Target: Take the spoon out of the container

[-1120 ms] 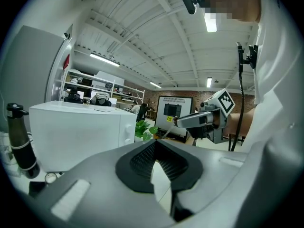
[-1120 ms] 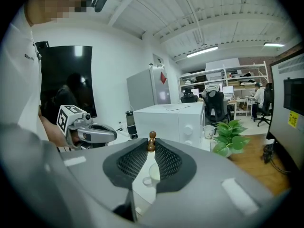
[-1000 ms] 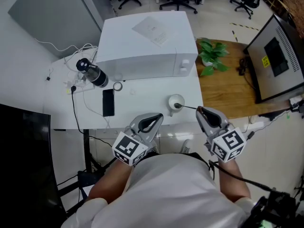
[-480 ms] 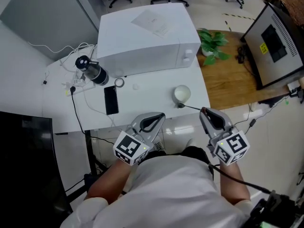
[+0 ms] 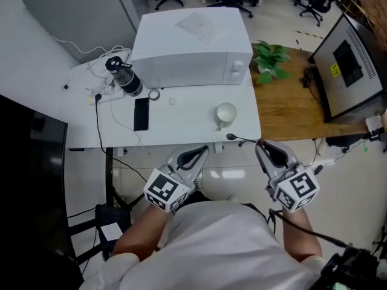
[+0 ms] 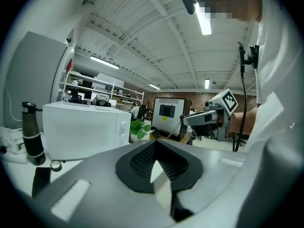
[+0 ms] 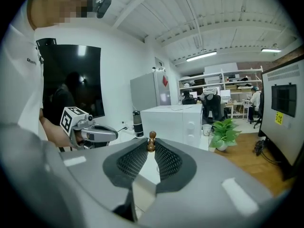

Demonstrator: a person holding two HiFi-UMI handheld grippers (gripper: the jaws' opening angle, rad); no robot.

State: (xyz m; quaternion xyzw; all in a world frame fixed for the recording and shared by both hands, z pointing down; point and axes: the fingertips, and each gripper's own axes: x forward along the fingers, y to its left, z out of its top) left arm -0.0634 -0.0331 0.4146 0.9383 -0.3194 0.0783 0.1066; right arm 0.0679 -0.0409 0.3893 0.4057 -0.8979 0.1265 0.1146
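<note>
A white cup [image 5: 225,113] stands on the white table [image 5: 181,132] near its front right corner; in the right gripper view the cup [image 7: 206,129] sits beside the microwave. My right gripper [image 5: 259,142] is shut on a thin dark spoon [image 5: 242,139], which points left in the air, just past the table's front edge and clear of the cup. The spoon's brown end [image 7: 151,140] pokes up between the pads of the right gripper [image 7: 151,149]. My left gripper [image 5: 202,148] hovers below the table edge, shut and empty; its pads meet at the tip [image 6: 154,144].
A white microwave [image 5: 190,47] fills the back of the table. Left of it stand a black bottle [image 5: 124,77], cables, a tape roll [image 5: 154,94] and a phone [image 5: 141,113]. A potted plant [image 5: 269,62] sits on a wooden table [image 5: 290,107] beside a monitor [image 5: 357,59].
Both grippers have drawn back from the table toward the person. The spoon's bowl, which was in the cup, has come out and now hangs off the front edge.
</note>
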